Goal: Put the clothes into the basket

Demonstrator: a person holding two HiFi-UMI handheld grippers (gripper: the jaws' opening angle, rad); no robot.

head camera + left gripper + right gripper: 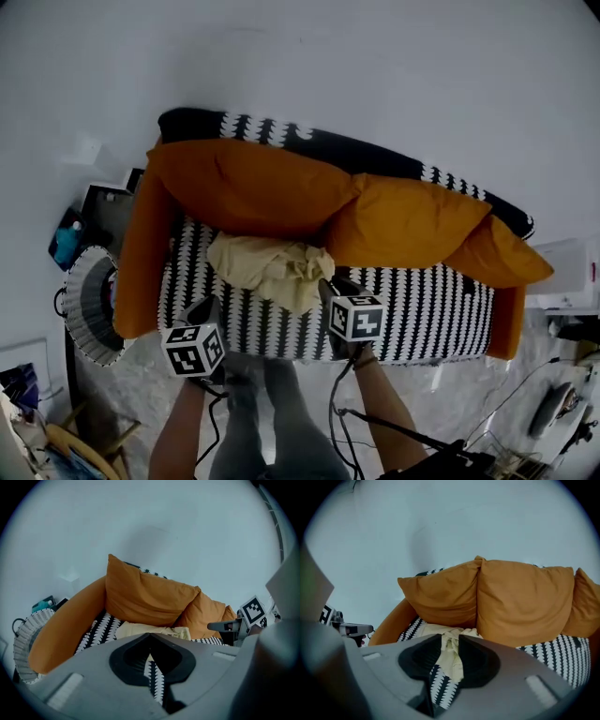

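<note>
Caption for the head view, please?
Left gripper and right gripper poised before a crumpled pale-yellow garment on a black-and-white patterned sofa.

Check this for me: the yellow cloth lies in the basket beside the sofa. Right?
Not quite: the cloth lies on the sofa seat, not in the basket beside the sofa. The head view shows it.

Grey trousers [281, 422]; black cables [336, 412]; marker cubes [194, 349] on left gripper [150, 635], right gripper [450, 638]
</note>
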